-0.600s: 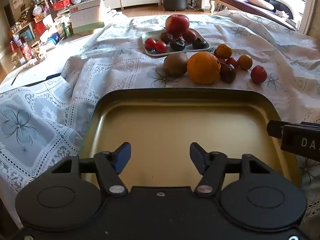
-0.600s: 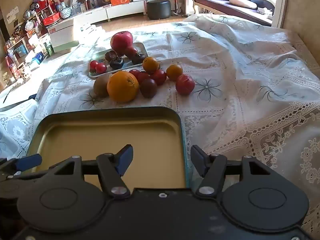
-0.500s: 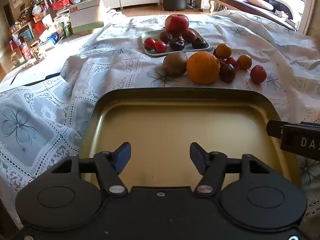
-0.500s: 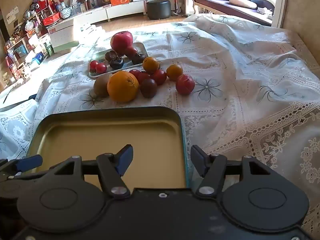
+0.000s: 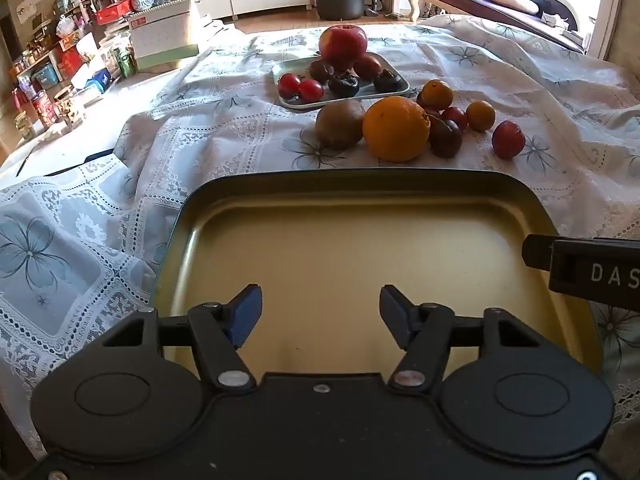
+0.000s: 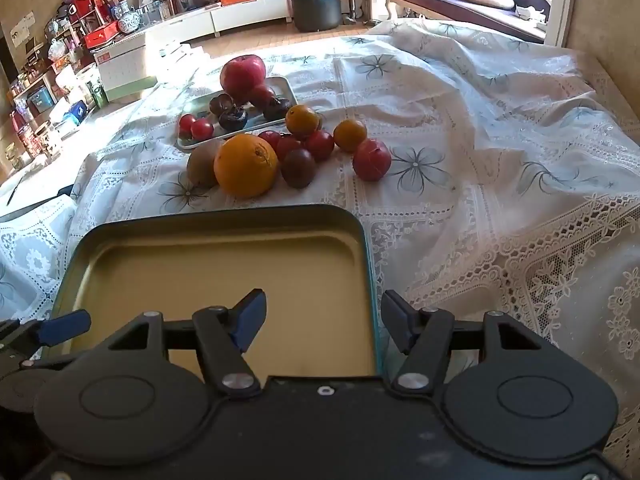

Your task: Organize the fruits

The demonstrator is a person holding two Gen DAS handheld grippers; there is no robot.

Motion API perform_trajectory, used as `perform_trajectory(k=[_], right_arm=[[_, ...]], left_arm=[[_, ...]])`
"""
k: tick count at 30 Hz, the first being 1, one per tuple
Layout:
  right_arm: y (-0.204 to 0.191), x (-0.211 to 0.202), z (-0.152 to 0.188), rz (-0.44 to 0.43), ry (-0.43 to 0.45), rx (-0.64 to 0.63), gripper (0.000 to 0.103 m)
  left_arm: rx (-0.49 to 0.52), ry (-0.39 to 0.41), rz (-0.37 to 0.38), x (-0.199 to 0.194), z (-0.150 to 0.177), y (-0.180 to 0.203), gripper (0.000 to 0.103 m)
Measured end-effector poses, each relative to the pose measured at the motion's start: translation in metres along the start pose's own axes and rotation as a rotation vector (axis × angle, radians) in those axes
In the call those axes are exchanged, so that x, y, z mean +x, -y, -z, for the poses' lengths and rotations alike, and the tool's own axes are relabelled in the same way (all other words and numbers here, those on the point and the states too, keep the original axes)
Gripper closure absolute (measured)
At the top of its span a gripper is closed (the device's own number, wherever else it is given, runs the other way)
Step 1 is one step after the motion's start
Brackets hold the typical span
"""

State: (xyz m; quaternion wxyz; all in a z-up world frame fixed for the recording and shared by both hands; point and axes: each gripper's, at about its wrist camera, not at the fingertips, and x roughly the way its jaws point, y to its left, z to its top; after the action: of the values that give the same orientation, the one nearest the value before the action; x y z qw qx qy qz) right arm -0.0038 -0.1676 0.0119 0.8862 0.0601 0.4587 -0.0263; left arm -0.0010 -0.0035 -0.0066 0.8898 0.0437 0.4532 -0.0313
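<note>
A white lace tablecloth (image 6: 460,128) is covering the whole work surface, and on it a big gold tray (image 5: 360,216) with a dark rim is lying nearest to the cameras; its floor is bare. The left gripper (image 5: 320,312) is hanging over the near part of this tray with its jaws spread wide and nothing between them. The right gripper (image 6: 322,314) is hanging over the tray's right edge, one finger above the tray floor and the other above the cloth, jaws also spread wide and gripping nothing.

Beyond the far rim of the gold tray, a strip of free cloth is lying, and then the loose fruits are sitting in a group: a large orange (image 5: 396,128), with a brown kiwi (image 5: 340,124) touching its left side, and dark and red plums (image 6: 298,166) and two small oranges (image 6: 350,135) to its right. Farther from the gold tray, a small silver tray (image 5: 288,102) is carrying a big red apple (image 5: 343,42) and several small dark and red fruits. To the right of the gold tray the cloth is open.
</note>
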Motion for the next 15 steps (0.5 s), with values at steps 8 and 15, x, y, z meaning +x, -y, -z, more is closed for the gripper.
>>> perform_trajectory(k=[8,15], right_arm=[[-0.0007,0.0001,0.0004,-0.003,-0.006,0.002,0.038],[-0.0012,0.0015,0.0012,-0.006,-0.016,0.007,0.038]], left_arm=[[-0.009,-0.013,0.008,0.0028,0.0004,-0.0021,0.036],[-0.012,-0.012,0.004,0.0026,0.0012,-0.0021,0.036]])
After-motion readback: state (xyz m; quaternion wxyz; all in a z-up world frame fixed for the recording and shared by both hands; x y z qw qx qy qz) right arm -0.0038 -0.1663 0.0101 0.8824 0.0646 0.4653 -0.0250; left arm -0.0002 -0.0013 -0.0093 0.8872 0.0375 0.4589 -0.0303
